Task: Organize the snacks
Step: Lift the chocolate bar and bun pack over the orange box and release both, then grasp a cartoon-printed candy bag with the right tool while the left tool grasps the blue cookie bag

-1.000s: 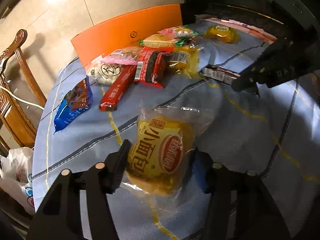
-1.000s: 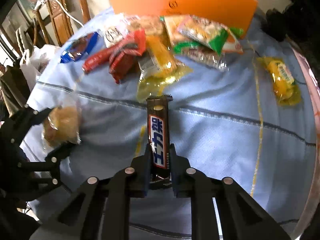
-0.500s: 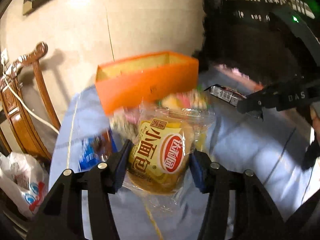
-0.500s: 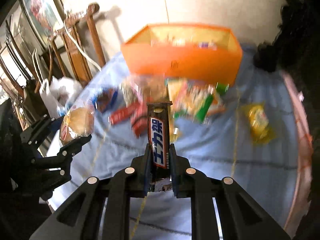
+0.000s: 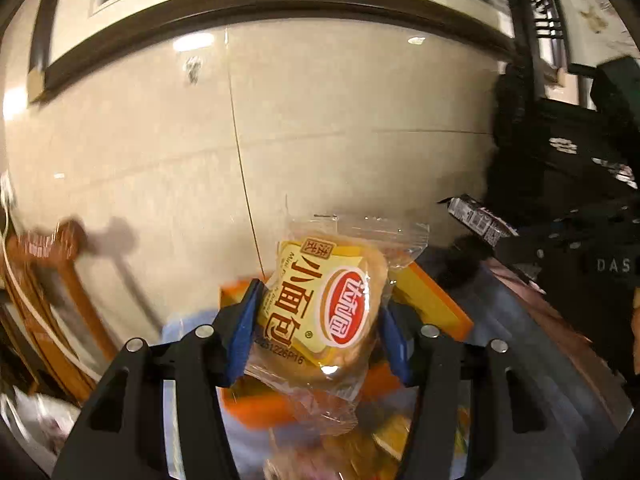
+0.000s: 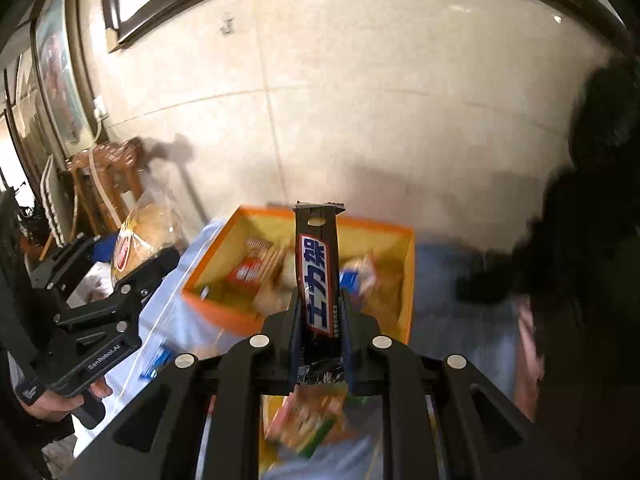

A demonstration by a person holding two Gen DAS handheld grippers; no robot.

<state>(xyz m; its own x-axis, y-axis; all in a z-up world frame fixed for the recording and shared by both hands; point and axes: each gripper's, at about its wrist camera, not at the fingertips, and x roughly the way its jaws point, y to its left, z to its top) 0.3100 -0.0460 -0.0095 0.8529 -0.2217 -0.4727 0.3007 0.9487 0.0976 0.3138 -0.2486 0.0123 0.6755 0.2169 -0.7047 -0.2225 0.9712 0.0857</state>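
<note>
My left gripper (image 5: 318, 316) is shut on a small bread bun in a clear and yellow wrapper (image 5: 320, 312), held up in the air over the near edge of the orange box (image 5: 436, 296). In the right wrist view the same bun (image 6: 138, 242) shows at the left, in the left gripper (image 6: 136, 258). My right gripper (image 6: 320, 312) is shut on a dark chocolate bar (image 6: 318, 272) that stands upright between the pads, in front of the open orange box (image 6: 216, 312). Several wrapped snacks lie inside that box. The bar's end (image 5: 476, 220) shows at the right of the left wrist view.
A blue tablecloth (image 6: 460, 320) covers the table, with loose snack packets (image 6: 308, 420) blurred below my right gripper. Wooden chairs (image 6: 108, 184) stand at the left against a tiled wall. A person's hand (image 6: 60, 400) grips the left tool. Dark furniture (image 5: 568, 152) stands at the right.
Both grippers have risen from the table with their snacks and tilted up. The orange box has dropped lower in both views and its inside now shows.
</note>
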